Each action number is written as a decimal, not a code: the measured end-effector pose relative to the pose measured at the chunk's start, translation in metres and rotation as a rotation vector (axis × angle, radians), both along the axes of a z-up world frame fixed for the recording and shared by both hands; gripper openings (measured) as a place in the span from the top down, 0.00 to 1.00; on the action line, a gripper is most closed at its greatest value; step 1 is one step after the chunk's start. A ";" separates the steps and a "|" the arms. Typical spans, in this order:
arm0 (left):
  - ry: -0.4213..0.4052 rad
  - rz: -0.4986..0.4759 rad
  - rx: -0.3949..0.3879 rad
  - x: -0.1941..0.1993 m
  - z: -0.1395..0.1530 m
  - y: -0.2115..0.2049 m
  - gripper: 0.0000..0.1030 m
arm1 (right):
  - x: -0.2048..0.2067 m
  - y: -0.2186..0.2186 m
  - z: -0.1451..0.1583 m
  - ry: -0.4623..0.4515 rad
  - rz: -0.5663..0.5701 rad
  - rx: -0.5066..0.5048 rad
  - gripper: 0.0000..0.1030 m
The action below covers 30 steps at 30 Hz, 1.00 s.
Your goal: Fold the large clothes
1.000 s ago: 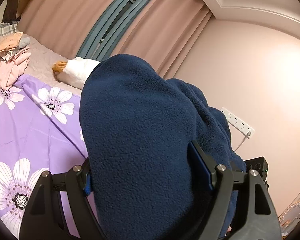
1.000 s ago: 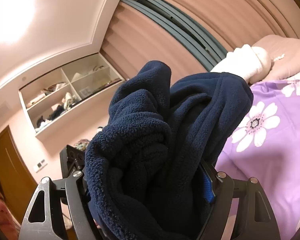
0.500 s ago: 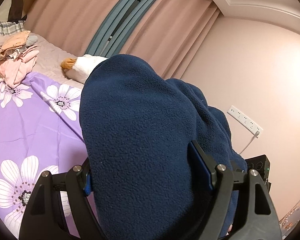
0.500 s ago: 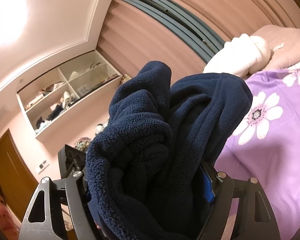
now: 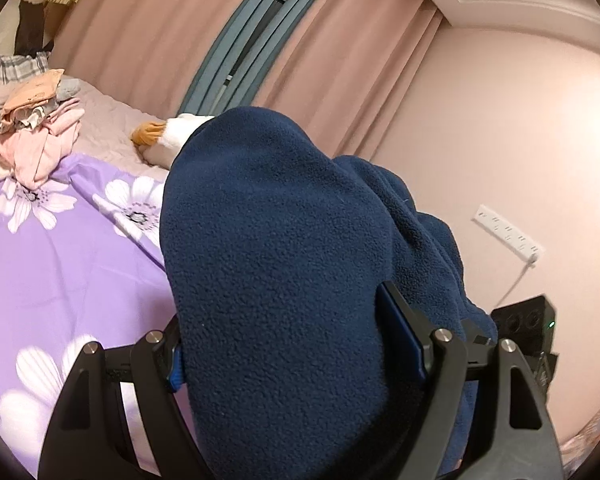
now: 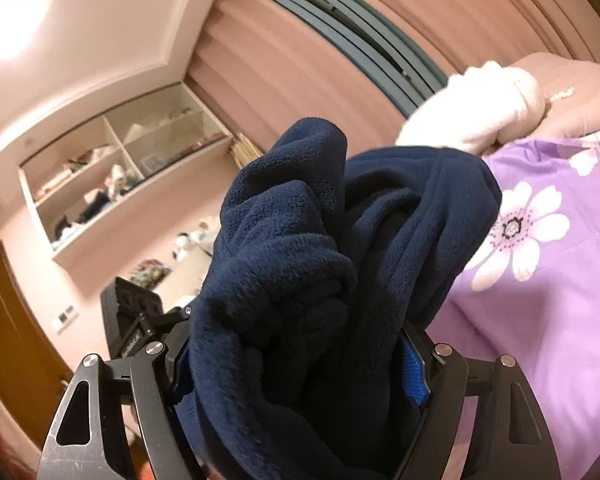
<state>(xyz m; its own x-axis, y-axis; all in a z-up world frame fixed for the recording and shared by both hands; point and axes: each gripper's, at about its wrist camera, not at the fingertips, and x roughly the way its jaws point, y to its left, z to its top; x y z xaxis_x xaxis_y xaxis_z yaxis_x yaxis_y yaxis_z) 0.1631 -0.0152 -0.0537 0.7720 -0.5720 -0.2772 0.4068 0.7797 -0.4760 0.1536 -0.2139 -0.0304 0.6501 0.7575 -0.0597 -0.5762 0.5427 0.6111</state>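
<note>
Left wrist view, from its left side: a heap of pink and peach clothes [image 5: 32, 136] lies on the bed's pale quilt [image 5: 108, 128] near the far edge, where the purple flowered bedspread [image 5: 60, 256] begins. Just right of the heap, a white and orange plush toy [image 5: 164, 142] rests on the quilt, partly hidden behind the navy fleece garment [image 5: 276, 280]. That garment fills the middle of the view, bunched thick between the fingers of the left gripper [image 5: 296, 344], which are spread fairly wide and clamped on the cloth; the gripper points up and forward, above the bedspread. Behind stand pink curtains [image 5: 332, 60] with a grey-blue strip, then a pink wall carrying a white power strip [image 5: 508, 236]. A black device [image 5: 528, 328] sits at the lower right.

Right wrist view, left to right: a brown door [image 6: 8, 332], open wall shelves [image 6: 112, 172] holding small items, then the right gripper [image 6: 300, 364] tilted upward, its fingers likewise held apart by a thick wad of the navy fleece garment [image 6: 300, 260], gripping it. The cloth rises above the fingertips in rumpled folds. To the right lies the purple flowered bedspread [image 6: 548, 280], with a white plush bundle [image 6: 480, 116] and a pink pillow [image 6: 580, 92] at the bed's far edge.
</note>
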 end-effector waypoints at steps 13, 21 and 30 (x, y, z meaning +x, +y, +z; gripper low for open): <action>0.354 0.213 0.113 0.067 -0.117 0.038 0.25 | 0.089 0.042 -0.101 0.348 -0.142 -0.239 0.30; 0.021 0.310 0.230 -0.043 0.001 0.023 0.28 | -0.006 0.043 0.006 0.121 -0.226 -0.367 0.30; -0.063 0.359 0.257 -0.143 0.054 0.020 0.18 | -0.101 0.037 0.064 -0.001 -0.259 -0.451 0.25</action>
<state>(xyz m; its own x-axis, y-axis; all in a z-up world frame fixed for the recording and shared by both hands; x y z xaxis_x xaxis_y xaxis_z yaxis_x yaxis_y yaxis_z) 0.0202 0.0044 0.0005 0.9291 -0.1831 -0.3213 0.1106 0.9666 -0.2311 0.0528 -0.1773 0.0335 0.8131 0.4708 -0.3425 -0.3885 0.8769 0.2832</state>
